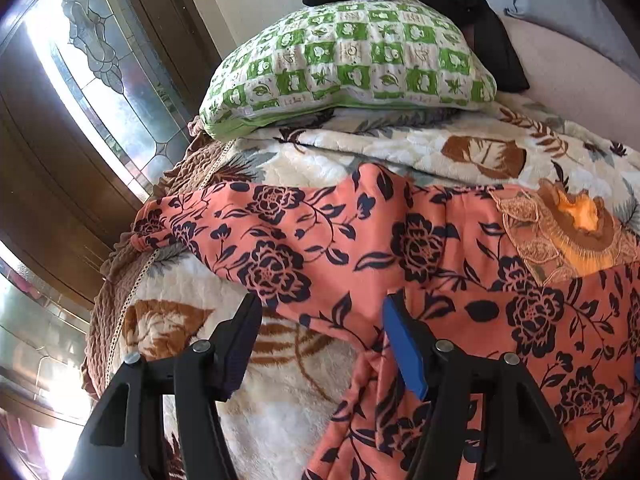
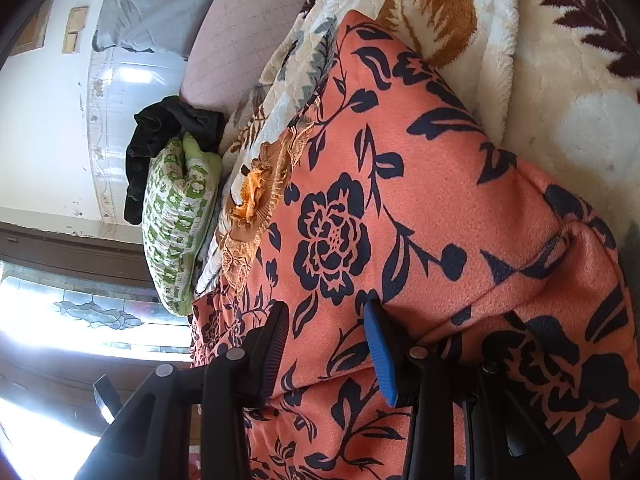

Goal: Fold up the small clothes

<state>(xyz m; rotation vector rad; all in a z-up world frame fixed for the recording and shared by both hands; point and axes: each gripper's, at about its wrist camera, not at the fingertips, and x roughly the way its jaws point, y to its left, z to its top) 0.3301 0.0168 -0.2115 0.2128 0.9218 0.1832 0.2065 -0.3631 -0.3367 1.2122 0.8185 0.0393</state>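
A: Left claw (image 1: pixel 320 320)?
B: Jaws partway apart, pads clear of cloth. It sits over the coral floral garment (image 1: pixel 420 248) hem at 6 o'clock, likely lining up a pinch for the fold.
A: Garment where?
B: Spread on the leaf-print blanket (image 1: pixel 460 152) on the bed; green checked pillow (image 1: pixel 352 60) at 12 o'clock.
A: Right claw (image 2: pixel 326 344)?
B: Narrower, a raised ridge of the garment between the jaws (can't tell if the pads actually pinch). Probably anchoring that side.
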